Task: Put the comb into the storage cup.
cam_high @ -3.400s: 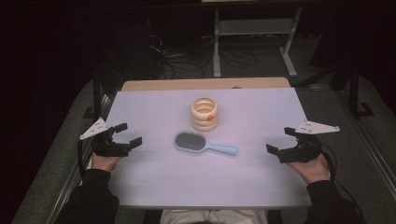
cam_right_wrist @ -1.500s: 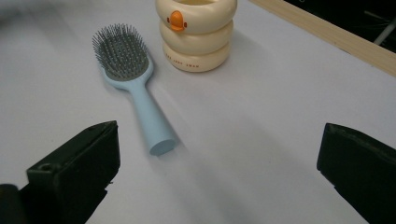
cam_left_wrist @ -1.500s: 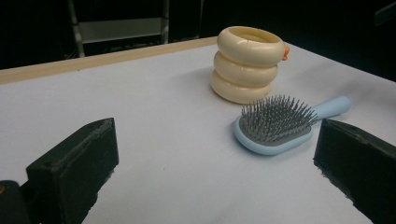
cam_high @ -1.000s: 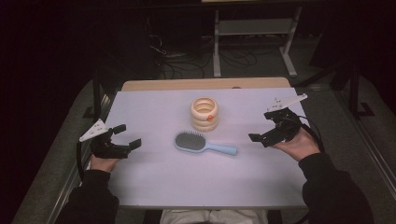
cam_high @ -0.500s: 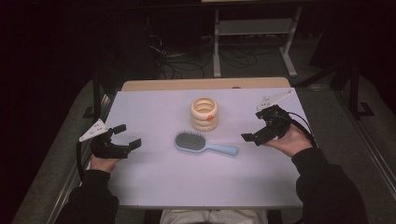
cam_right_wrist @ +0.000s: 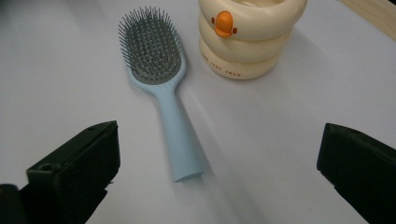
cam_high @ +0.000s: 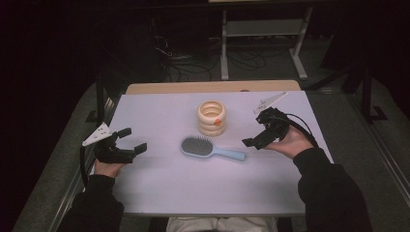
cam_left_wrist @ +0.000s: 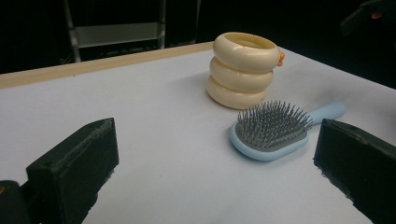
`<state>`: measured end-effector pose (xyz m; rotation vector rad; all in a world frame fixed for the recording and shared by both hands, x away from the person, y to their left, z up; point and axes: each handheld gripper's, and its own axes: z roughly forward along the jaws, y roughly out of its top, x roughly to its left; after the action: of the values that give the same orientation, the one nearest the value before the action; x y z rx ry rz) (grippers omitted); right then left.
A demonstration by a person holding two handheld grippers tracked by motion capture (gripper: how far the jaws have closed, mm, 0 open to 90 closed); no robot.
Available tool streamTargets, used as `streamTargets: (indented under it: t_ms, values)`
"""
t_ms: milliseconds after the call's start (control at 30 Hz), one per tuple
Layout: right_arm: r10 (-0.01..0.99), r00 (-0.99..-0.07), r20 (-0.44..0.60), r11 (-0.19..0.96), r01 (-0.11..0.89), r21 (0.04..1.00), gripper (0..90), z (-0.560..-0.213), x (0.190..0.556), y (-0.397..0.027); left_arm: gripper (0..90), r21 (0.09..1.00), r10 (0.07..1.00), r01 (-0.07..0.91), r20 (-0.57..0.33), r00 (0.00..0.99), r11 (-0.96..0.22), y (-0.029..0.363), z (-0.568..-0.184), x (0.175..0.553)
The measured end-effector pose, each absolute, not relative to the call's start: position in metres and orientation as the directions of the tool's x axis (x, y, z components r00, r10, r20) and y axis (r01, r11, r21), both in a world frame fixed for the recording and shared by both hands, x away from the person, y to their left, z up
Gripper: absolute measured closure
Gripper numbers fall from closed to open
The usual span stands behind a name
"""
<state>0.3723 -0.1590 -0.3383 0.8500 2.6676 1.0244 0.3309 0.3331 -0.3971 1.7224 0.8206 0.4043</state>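
Observation:
A light blue hairbrush (cam_high: 208, 149) lies bristles up in the middle of the pale table (cam_high: 169, 193), handle pointing right. Behind it stands a cream ringed cup (cam_high: 212, 118) with a small orange duck bill. My right gripper (cam_high: 255, 130) is open, just right of the handle's end and aimed at it; in the right gripper view the hairbrush (cam_right_wrist: 180, 135) handle lies between and ahead of the wide-apart jaws, with the cup (cam_right_wrist: 247, 37) beyond. My left gripper (cam_high: 134, 139) rests open at the table's left edge, facing the hairbrush (cam_left_wrist: 271, 130) and cup (cam_left_wrist: 243, 70).
A wooden strip (cam_high: 212, 87) borders the table's far edge. Beyond it, on the dark floor, stand a metal rack (cam_high: 261, 34) and loose cables (cam_high: 193, 67). Bare table surface lies in front of the brush and to its left.
My right gripper has moved in from the table's right edge, leftward toward the brush handle, and turned to face it. The left gripper, brush and cup have stayed put.

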Motion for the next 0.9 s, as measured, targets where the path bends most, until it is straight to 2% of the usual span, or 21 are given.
streamTargets:
  t_ms: [900]
  values:
    - [0.494, -0.866, 0.07, 0.686, 0.438, 0.581, 0.0, -0.361, 0.386, -0.123, 0.0, 0.939, 0.689, 0.314, -0.138, 0.712, -0.136, 0.329, -0.398, 0.335]
